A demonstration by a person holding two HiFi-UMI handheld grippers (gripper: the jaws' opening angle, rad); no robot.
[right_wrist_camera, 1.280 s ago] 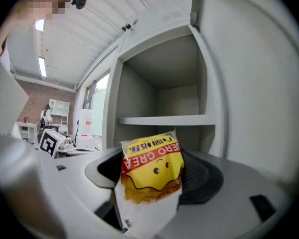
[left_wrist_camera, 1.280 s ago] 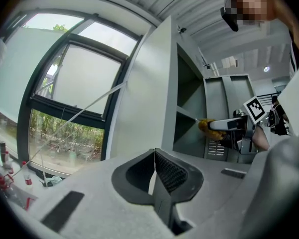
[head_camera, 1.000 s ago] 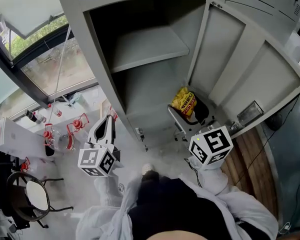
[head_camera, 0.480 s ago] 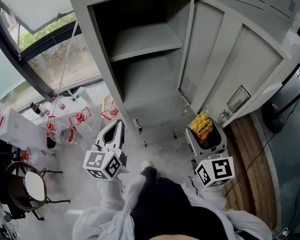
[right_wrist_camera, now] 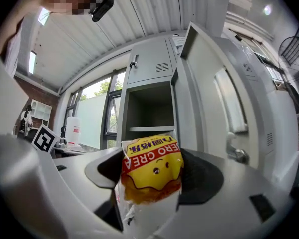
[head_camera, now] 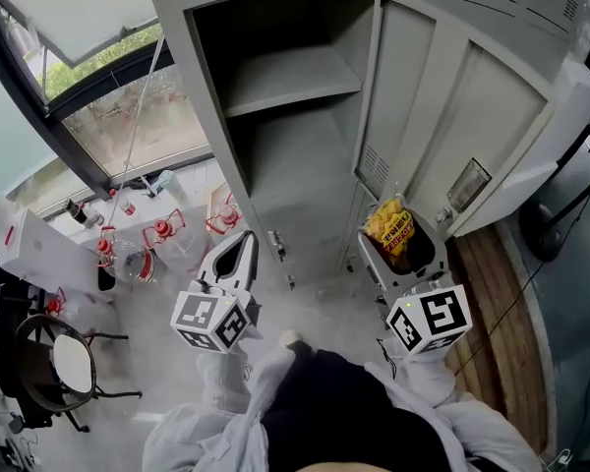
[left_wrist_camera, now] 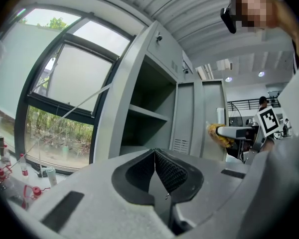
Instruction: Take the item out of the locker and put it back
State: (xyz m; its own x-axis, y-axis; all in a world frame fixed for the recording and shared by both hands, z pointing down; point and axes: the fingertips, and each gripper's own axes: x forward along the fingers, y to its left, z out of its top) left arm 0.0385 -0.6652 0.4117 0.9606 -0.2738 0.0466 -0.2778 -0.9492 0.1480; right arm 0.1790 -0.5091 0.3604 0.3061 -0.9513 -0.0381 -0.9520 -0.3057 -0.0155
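Note:
A yellow snack packet [head_camera: 391, 229] with red lettering sits between the jaws of my right gripper [head_camera: 398, 244], which is shut on it outside the grey locker [head_camera: 305, 165], just in front of its open door [head_camera: 442, 136]. In the right gripper view the packet [right_wrist_camera: 152, 169] fills the jaws, with the locker's open compartment [right_wrist_camera: 149, 108] behind it. My left gripper [head_camera: 238, 254] is shut and holds nothing, to the left of the locker's front edge. In the left gripper view its black pads [left_wrist_camera: 164, 171] meet, and the right gripper [left_wrist_camera: 239, 132] with the packet [left_wrist_camera: 215, 132] shows at the far right.
The locker's shelf [head_camera: 290, 82] is bare. A large window [head_camera: 108, 96] stands to the left. Below it lie red-capped bottles [head_camera: 157, 234] and clutter. A round chair [head_camera: 64, 362] is at the lower left. Wooden flooring [head_camera: 482, 293] and cables lie to the right.
My right gripper has drawn the yellow packet back out of the locker's lower compartment to a spot by the door. My left gripper has shifted a little right, towards the locker.

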